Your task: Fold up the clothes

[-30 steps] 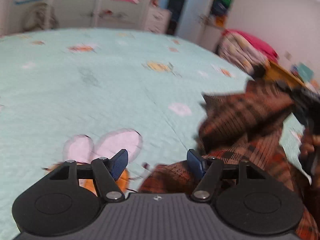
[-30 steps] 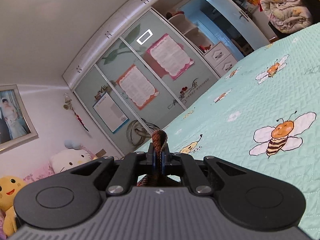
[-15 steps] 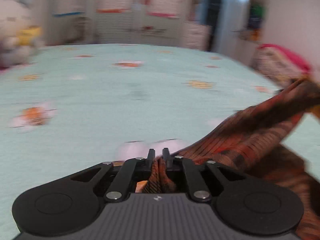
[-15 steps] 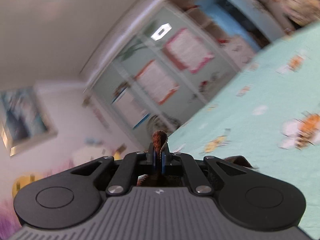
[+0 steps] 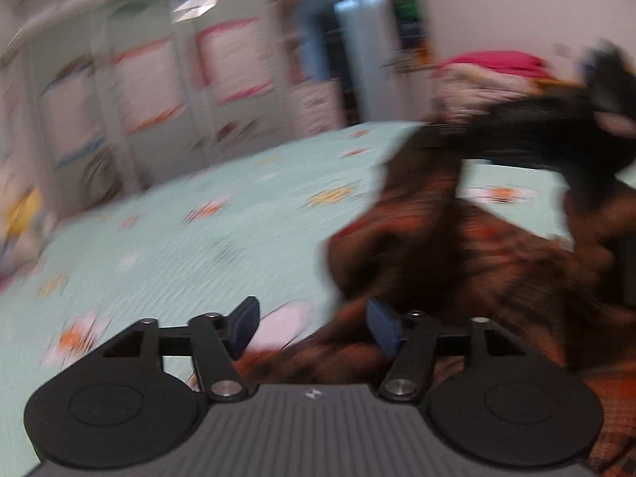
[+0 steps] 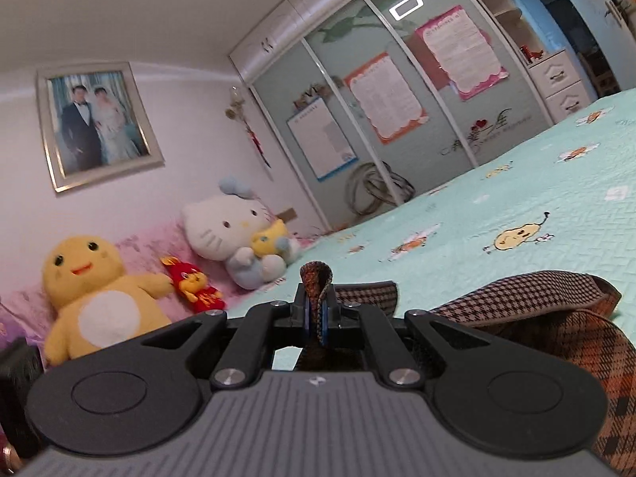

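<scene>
Right gripper (image 6: 315,320) clamped tight on a fold of the plaid garment (image 6: 556,330), cloth poking up between the pads! Left gripper (image 5: 312,328) has just been opening, jaws apart, nothing pinched; the garment sprawls blurred beneath and right, over the mint bedspread (image 5: 179,246).

place: home bedroom | bed: mint quilt (image 6: 516,214) printed with bees | wall: framed wedding photo (image 6: 97,123) | headboard side: plush toys (image 6: 234,234) | far wall: sliding-door wardrobe (image 6: 397,111) with posters | corner: piled bedding (image 5: 493,75)
</scene>
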`<state>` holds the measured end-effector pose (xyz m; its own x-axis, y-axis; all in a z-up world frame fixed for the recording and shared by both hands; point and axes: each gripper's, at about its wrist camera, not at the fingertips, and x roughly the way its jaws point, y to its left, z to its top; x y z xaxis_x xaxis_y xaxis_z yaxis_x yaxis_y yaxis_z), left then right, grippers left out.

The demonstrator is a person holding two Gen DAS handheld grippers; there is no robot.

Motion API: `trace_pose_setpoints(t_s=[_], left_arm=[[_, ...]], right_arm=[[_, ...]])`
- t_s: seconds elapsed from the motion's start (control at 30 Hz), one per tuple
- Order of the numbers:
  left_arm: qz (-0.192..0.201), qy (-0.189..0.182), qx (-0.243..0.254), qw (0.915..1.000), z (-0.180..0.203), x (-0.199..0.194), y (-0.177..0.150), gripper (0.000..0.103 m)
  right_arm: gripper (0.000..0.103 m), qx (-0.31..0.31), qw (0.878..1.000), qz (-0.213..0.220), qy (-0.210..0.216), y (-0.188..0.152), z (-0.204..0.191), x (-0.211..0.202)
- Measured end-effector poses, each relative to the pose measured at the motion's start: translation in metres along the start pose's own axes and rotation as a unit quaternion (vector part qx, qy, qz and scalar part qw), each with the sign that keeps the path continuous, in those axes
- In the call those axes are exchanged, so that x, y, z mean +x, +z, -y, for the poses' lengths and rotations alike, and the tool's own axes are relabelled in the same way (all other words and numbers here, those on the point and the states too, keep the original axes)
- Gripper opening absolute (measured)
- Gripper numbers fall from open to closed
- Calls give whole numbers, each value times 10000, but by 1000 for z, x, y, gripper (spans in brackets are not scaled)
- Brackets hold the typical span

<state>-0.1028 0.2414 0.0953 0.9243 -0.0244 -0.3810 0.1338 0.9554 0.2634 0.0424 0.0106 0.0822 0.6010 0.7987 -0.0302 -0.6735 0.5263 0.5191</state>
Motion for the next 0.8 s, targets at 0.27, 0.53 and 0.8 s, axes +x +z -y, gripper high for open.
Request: trace_pose_setpoints(t_s=[0.27,0.53,0.8], left_arm=[[-36,-243,992,9948,61,81,19,77],[-5,455,-301,9985,-34,156,94,9],[-1075,1578,-530,9802,-114,246,70,35]], right_arm=[[4,-173,9995,-92,257,5,-7,-6],[40,349,9967,461,-570,37,25,-51],[50,689,9789,685,-1795,44,73,-84]])
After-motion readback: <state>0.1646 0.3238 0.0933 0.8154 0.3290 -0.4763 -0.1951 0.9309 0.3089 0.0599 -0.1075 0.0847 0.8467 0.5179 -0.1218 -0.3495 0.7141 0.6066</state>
